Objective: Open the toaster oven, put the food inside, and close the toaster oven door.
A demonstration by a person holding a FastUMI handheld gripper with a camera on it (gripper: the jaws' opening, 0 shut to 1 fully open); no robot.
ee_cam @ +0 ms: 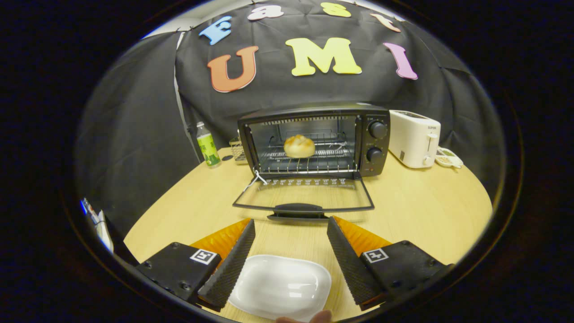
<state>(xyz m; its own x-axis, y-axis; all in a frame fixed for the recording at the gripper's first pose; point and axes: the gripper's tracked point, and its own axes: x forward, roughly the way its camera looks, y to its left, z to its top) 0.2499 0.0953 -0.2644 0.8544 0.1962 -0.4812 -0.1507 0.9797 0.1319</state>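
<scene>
A white dish (280,287) lies nearest on the tabletop (426,211), bare, between and below the fingers of the tongs (290,231), which stand spread wide and grasp nothing. Just ahead of the fingertips the toaster oven (314,139) has its glass door (304,195) folded down flat, handle toward the tongs. A bread roll (299,146) sits on the wire rack inside. A green-labelled bottle (208,146) stands left of the oven, a white toaster (414,138) just to its right.
</scene>
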